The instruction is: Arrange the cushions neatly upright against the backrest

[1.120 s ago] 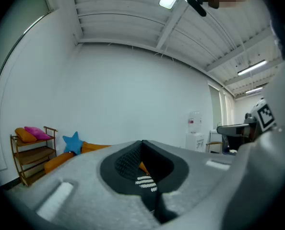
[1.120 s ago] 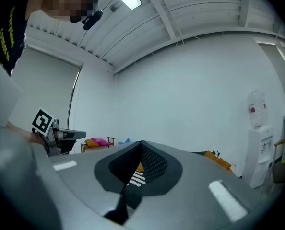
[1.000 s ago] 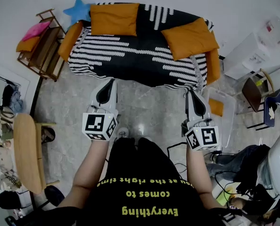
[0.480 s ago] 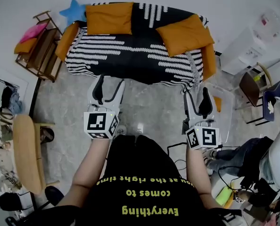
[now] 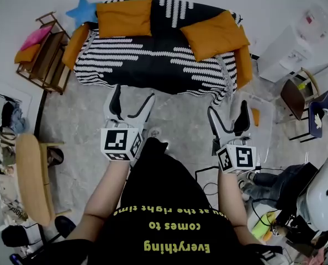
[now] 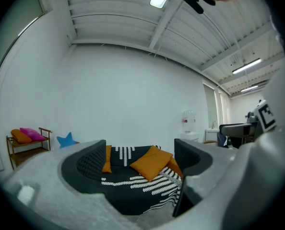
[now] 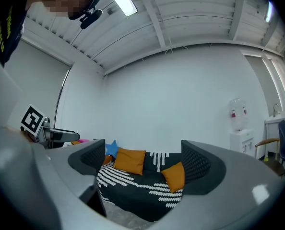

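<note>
The left hand-held gripper [image 5: 133, 95] points out level. Its jaws are wide apart with nothing between them, and they have just been opening. The right hand-held gripper [image 5: 228, 110] is the same: jaws wide, just opening, nothing in them. Both hang over the floor [image 5: 180, 123], near the front of the sofa [image 5: 153, 65] but not touching it. One orange cushion [image 5: 124, 17] leans on the backrest toward the head view's left. A second orange cushion [image 5: 213, 35] sits crooked near the other end. More orange shows at both sofa ends, maybe cushions, maybe arm rests. A blue star [image 5: 81, 12] sits behind the sofa's corner.
</note>
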`<action>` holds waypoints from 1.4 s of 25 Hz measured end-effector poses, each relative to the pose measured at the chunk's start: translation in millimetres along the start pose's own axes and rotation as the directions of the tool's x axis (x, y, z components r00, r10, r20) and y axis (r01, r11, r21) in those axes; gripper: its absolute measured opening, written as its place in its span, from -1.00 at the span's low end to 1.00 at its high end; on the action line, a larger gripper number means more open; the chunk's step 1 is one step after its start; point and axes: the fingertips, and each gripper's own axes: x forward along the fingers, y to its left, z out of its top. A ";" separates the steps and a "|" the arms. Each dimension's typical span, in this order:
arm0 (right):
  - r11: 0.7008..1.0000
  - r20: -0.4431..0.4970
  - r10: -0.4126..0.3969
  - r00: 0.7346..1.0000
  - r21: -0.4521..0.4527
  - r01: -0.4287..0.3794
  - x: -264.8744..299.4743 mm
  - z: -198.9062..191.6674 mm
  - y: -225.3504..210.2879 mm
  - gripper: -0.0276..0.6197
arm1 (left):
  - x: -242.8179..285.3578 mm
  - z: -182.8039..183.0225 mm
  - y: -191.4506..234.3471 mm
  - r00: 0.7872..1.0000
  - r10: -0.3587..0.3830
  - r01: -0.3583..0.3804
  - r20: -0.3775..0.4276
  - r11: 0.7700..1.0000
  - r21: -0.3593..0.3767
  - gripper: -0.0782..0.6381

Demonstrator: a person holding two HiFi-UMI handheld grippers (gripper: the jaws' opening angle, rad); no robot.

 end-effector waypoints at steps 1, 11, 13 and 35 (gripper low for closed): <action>1.000 -0.005 -0.001 1.000 0.001 0.001 2.3 -0.6 -2.1 0.59 | 4.8 0.5 0.7 1.000 0.001 -0.001 -0.001 1.000 0.001 0.49; 1.000 -0.061 -0.011 0.998 -0.009 0.011 67.4 -21.2 -31.0 0.62 | 92.3 -10.1 12.8 0.998 -0.054 0.053 -0.025 0.998 -0.013 0.58; 1.000 -0.074 0.002 0.997 -0.013 -0.003 94.2 -26.5 -35.3 0.62 | 120.2 -10.9 19.6 0.998 -0.062 0.062 -0.029 0.998 -0.012 0.58; 0.997 -0.049 -0.073 0.996 -0.022 0.072 340.3 -5.0 -148.9 0.65 | 390.3 12.8 105.8 0.994 -0.105 0.104 -0.044 0.995 -0.006 0.60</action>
